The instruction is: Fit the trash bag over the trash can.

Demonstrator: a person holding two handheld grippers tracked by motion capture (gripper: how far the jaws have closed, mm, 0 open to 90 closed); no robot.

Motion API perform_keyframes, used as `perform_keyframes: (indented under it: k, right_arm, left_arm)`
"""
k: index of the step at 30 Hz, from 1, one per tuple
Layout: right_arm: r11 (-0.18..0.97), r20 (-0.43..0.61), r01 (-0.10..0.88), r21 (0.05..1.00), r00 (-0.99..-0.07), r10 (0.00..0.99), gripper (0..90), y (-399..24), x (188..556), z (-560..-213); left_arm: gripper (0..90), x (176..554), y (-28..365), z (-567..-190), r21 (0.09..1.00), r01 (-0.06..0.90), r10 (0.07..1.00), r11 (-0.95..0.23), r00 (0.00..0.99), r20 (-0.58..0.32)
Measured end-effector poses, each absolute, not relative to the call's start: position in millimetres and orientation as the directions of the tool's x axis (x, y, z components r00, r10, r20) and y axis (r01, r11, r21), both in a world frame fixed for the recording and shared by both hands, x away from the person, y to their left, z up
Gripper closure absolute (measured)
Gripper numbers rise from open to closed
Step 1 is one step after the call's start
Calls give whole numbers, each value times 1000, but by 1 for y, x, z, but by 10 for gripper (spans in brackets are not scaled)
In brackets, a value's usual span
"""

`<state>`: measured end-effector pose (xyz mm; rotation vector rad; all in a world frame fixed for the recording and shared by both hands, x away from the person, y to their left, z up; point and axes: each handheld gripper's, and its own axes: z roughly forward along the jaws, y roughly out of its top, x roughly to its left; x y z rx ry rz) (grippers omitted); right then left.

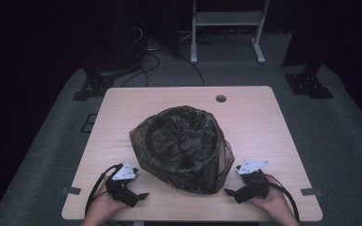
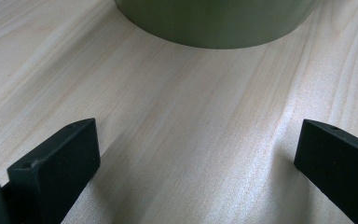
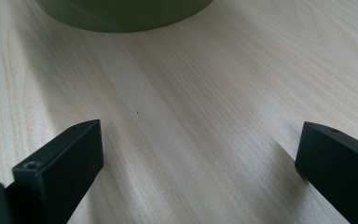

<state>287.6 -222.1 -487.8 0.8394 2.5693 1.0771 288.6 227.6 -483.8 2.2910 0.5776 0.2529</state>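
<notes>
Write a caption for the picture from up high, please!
Left gripper and right gripper, both open, rest on the wooden table either side of a bin lined with a dark bag.

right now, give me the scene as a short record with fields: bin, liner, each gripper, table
bin: round olive-green bin standing near the table's middle
liner: dark plastic bag lining the bin, draped over its rim and down the outside
left gripper: open, low over the table, short of the bin's left side, holding nothing
right gripper: open, low over the table, short of the bin's right side, holding nothing
table: light wood, with a round hole near the far edge
</notes>
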Motion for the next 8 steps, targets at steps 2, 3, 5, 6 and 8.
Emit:
perform_keyframes:
  k: [2,3,5,6,8]
  right_arm:
    - [565,8,418,711,-809,588,0,-222,288,-488]
    - [565,8,418,711,-809,588,0,-222,288,-488]
    - [565,8,419,711,-808,590,1,-222,287,-488]
    - [565,8,419,711,-808,590,1,-222,287,-488]
    - [565,8,419,711,-807,590,1,-222,287,-488]
  left_arm:
    - [0,289,228,-484,712,330,477,-620,879,8]
    - [0,289,228,-484,712,330,477,-620,879,8]
    - [0,289,228,-484,712,330,477,-620,879,8]
    - [0,289,228,-484,713,330,477,-619,879,8]
    - [0,289,228,-484,713,330,477,-619,879,8]
